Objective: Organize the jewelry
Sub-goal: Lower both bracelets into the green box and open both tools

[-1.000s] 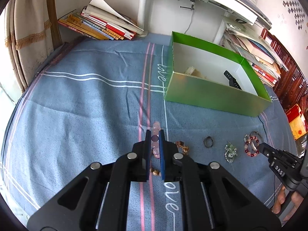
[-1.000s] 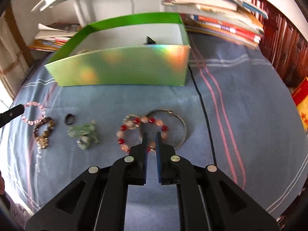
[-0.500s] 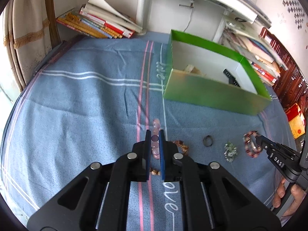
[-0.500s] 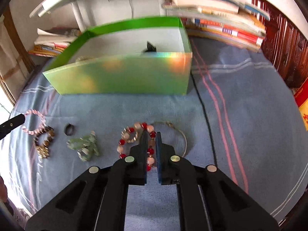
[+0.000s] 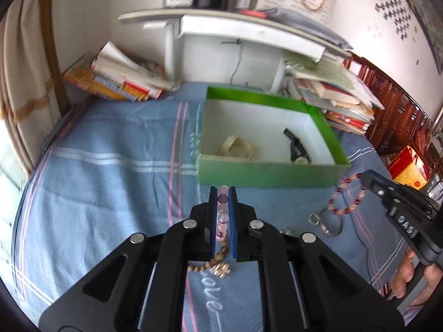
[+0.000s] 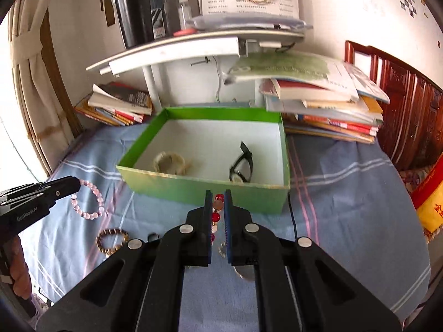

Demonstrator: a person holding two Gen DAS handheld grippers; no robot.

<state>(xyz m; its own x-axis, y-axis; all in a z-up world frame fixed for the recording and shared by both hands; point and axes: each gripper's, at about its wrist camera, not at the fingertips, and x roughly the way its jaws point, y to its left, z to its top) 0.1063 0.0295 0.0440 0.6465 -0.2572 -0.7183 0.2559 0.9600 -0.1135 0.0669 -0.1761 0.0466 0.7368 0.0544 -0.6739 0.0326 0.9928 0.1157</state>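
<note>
Each claw pinches a bracelet: left claw pink bracelet, right claw red bracelet. Next, drop both in the green box.

Book stacks; black tumbler — blue cloth.

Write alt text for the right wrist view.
The right gripper pinches a red bead bracelet just short of an open green box holding a watch and a pale bangle. At left, the left gripper dangles a pink bracelet over blue cloth.
</note>
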